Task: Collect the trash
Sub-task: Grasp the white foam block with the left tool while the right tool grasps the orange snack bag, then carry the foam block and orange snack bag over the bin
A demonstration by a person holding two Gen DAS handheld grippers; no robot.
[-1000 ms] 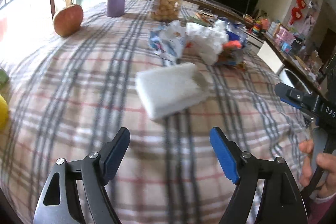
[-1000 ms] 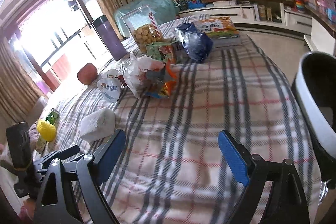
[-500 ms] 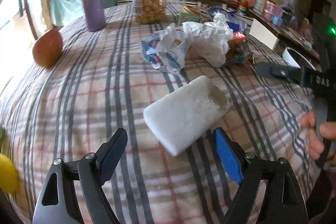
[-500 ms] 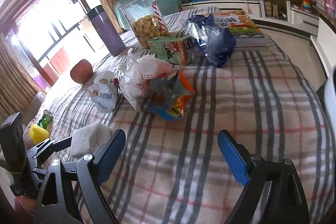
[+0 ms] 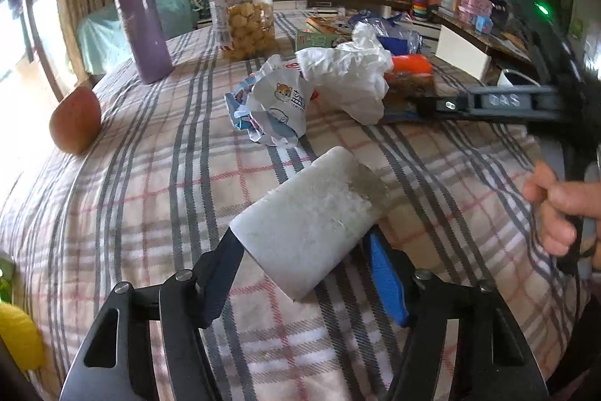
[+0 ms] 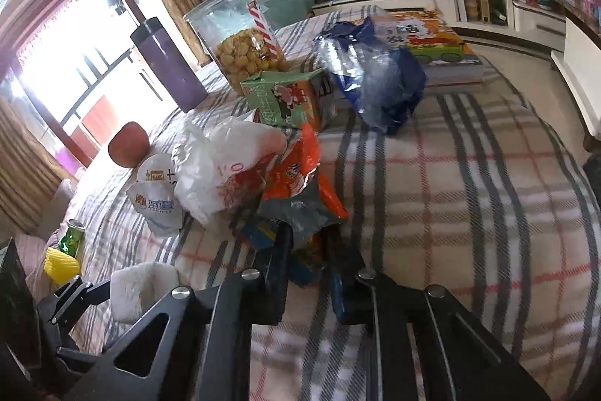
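Trash: white foam block (image 5: 311, 228) between closing left jaws; orange wrapper (image 6: 300, 183) between closing right jaws.

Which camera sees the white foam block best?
The left wrist view: the white foam block fills the middle, between the closing left gripper jaws. The right wrist view shows only its fuzzy end at the lower left.

Two wrist fisheyes, angled down, close over shared plaid tablecloth (image 5: 150, 175)

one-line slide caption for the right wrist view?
Right claw closing on an orange snack wrapper atop the plaid tablecloth.
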